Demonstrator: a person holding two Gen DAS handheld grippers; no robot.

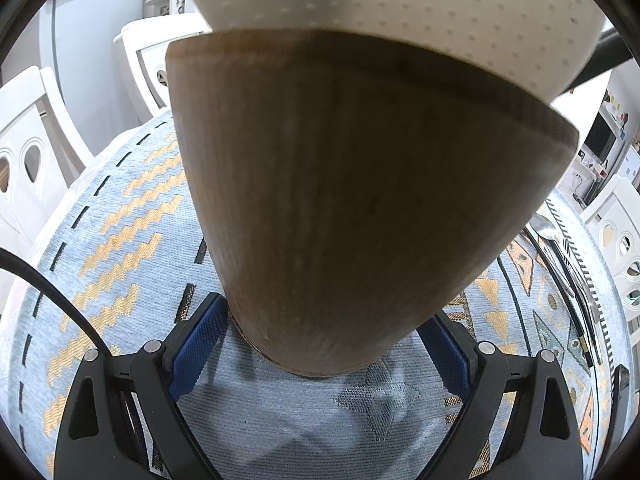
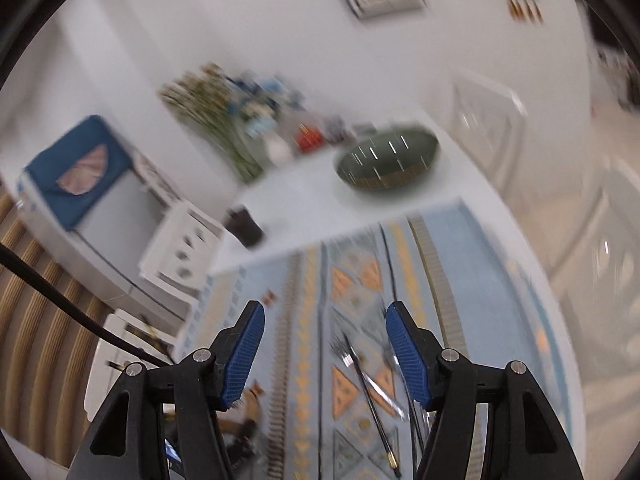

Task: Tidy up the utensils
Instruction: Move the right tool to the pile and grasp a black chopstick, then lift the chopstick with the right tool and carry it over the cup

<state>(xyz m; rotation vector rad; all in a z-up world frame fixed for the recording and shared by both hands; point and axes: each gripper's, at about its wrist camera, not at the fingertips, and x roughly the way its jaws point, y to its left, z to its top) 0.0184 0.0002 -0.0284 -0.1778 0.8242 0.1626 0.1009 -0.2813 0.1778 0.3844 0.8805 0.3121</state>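
Observation:
A utensil holder (image 1: pixel 352 200) with a wooden base and a white dotted upper part fills the left wrist view. It stands on the patterned tablecloth (image 1: pixel 120 240). My left gripper (image 1: pixel 324 346) is shut on its base, one blue pad on each side. Loose cutlery (image 1: pixel 560 256), a spoon among it, lies on the cloth to the right. In the blurred right wrist view my right gripper (image 2: pixel 324 356) hangs open over the cloth with nothing between its pads. Just below it lies a black-handled fork (image 2: pixel 368 392), with other utensils (image 2: pixel 412 404) beside it.
White chairs (image 1: pixel 24 148) ring the table. Beyond the cloth, on the white tabletop (image 2: pixel 304 200), stand a dark green bowl (image 2: pixel 386 164), a dark cup (image 2: pixel 244 228), flowers (image 2: pixel 224 112) and small jars. A black cable (image 1: pixel 52 300) runs by the left gripper.

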